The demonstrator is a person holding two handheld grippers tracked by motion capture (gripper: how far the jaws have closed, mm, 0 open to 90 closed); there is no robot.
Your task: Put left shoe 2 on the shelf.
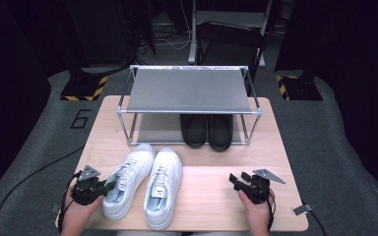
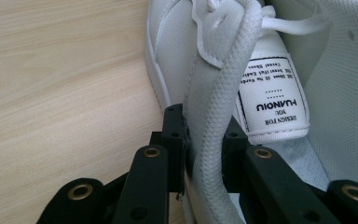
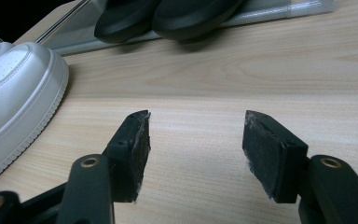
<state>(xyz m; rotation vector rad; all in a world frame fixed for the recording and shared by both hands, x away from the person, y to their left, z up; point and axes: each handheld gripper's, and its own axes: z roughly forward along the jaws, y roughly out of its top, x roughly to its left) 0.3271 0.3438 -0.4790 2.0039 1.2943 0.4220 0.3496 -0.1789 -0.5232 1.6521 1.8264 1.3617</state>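
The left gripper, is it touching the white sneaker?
Touching. In the left gripper view, the left gripper has both black pads pressed on the padded collar of the left white sneaker, one on each side.

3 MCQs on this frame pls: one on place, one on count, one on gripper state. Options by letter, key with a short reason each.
1. Where is the black pair of shoes?
A. top shelf of the rack
B. bottom shelf of the rack
C. on the table beside the white ones

2. How many white sneakers are on the table?
A. one
B. two
C. three

3. What is the left hand-held gripper doing?
A. clamping the collar of the left white sneaker
B. hanging open over bare wood
C. holding a black shoe

Key: B, they sit under the grey top shelf; B, two lie side by side; A, padded collar pinched between its pads.
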